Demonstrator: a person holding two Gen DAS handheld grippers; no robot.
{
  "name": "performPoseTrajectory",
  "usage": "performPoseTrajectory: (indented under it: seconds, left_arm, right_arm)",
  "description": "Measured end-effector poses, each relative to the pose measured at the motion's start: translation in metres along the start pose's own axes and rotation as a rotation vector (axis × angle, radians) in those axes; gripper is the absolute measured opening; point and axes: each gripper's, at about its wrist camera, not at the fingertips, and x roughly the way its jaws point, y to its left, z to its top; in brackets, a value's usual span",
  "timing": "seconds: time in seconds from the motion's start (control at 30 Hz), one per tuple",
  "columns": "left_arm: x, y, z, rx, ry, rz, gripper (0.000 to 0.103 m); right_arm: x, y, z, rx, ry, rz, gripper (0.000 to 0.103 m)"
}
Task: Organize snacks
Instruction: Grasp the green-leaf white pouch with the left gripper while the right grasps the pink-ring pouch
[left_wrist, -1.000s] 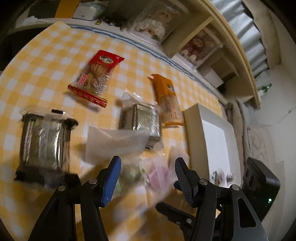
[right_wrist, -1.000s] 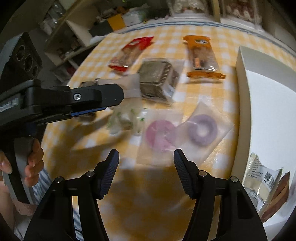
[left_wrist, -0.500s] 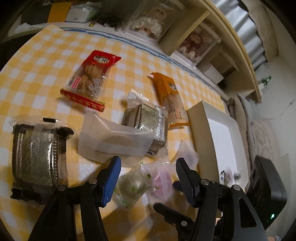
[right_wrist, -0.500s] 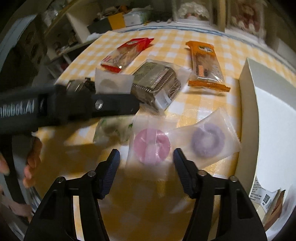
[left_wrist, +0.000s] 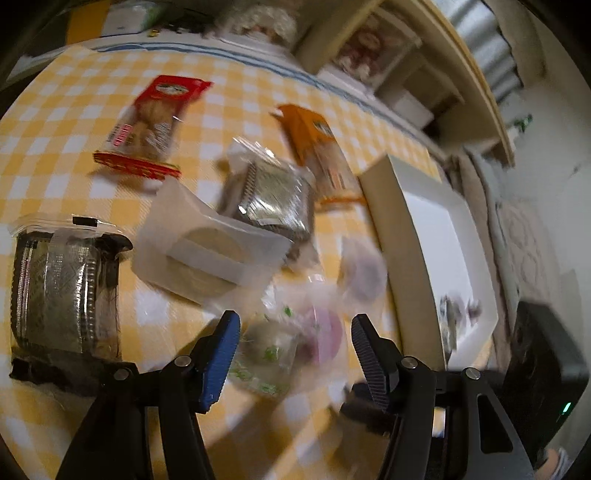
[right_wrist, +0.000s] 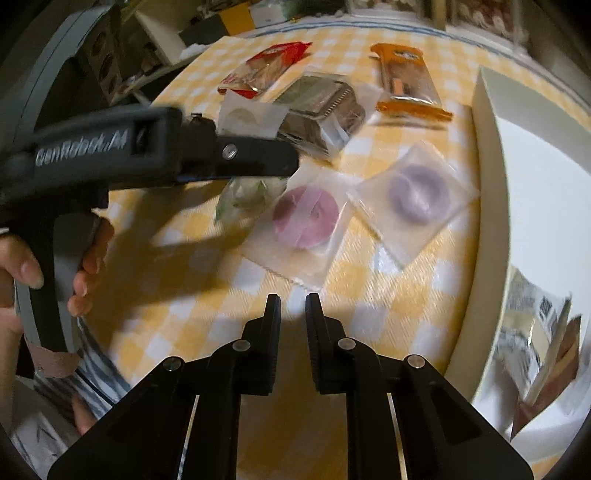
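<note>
Right gripper (right_wrist: 292, 300) closed on nothing, short of the pink ring snack (right_wrist: 306, 216); left gripper (left_wrist: 291, 338) parted over the green-flecked packet (left_wrist: 264, 350) — not pinching. Only in right view: wrapped snacks (right_wrist: 532, 325) already inside the white box (right_wrist: 487, 122).

We see snacks spread on the tabletop (right_wrist: 369, 314). At the right stands a box (right_wrist: 487, 155) with a wrapped snack (right_wrist: 532, 325) in its near corner. Just left of the box lies a ring snack (right_wrist: 417, 192), and another ring snack (right_wrist: 306, 216) lies left of that, its wrapper edge under the first one's. A small bag (right_wrist: 243, 195) sits further left, under the left gripper (left_wrist: 291, 332). Behind them lie a foil pack (right_wrist: 321, 107) and a flat packet (right_wrist: 251, 118) leaning on it. Farthest back are a long bar (right_wrist: 406, 81) and a cracker bag (right_wrist: 262, 70). Another foil pack (left_wrist: 62, 284) lies far left.
</note>
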Motion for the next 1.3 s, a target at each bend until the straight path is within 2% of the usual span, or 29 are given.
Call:
performPoseTrajectory:
  seconds: [0.17, 0.33, 0.37, 0.57, 0.6, 0.67, 0.7, 0.73, 0.93, 1.07, 1.17, 1.3]
  left_arm:
    - [0.004, -0.022, -0.003, 0.115, 0.075, 0.083, 0.06]
    - [0.013, -0.031, -0.004, 0.135, 0.096, 0.17, 0.033]
    - [0.015, -0.031, -0.004, 0.134, 0.094, 0.184, 0.031]
    - [0.012, -0.033, -0.006, 0.12, 0.078, 0.22, 0.03]
    - [0.011, -0.033, -0.007, 0.114, 0.074, 0.223, 0.03]
    - [0.003, -0.03, -0.008, 0.105, 0.064, 0.231, 0.03]
    - [-0.001, -0.03, -0.009, 0.099, 0.055, 0.236, 0.03]
    - [-0.006, -0.029, -0.008, 0.095, 0.048, 0.236, 0.03]
    - [-0.035, -0.029, -0.01, 0.076, -0.004, 0.231, 0.03]
    - [-0.046, -0.028, -0.011, 0.057, -0.025, 0.223, 0.03]
    - [-0.056, -0.03, -0.013, 0.052, -0.041, 0.208, 0.03]
    - [-0.072, -0.036, -0.016, 0.06, -0.071, 0.197, 0.03]
  right_arm:
    - [-0.015, -0.007, 0.003, 0.029, -0.038, 0.008, 0.014]
    - [-0.026, -0.012, 0.003, 0.061, -0.068, 0.015, 0.015]
    - [-0.028, -0.011, 0.002, 0.07, -0.074, 0.014, 0.015]
    - [-0.031, -0.015, 0.007, 0.133, -0.096, 0.052, 0.017]
    - [-0.029, -0.014, 0.008, 0.136, -0.096, 0.05, 0.019]
    - [-0.025, -0.013, 0.01, 0.144, -0.092, 0.041, 0.032]
    - [-0.023, -0.013, 0.012, 0.147, -0.094, 0.036, 0.044]
    - [-0.021, -0.012, 0.013, 0.148, -0.096, 0.035, 0.048]
    - [-0.005, -0.008, 0.023, 0.15, -0.077, 0.01, 0.053]
    - [0.006, -0.002, 0.03, 0.134, -0.074, -0.042, 0.055]
    - [0.012, 0.001, 0.033, 0.11, -0.071, -0.084, 0.068]
    - [0.019, 0.006, 0.033, 0.063, -0.08, -0.111, 0.074]
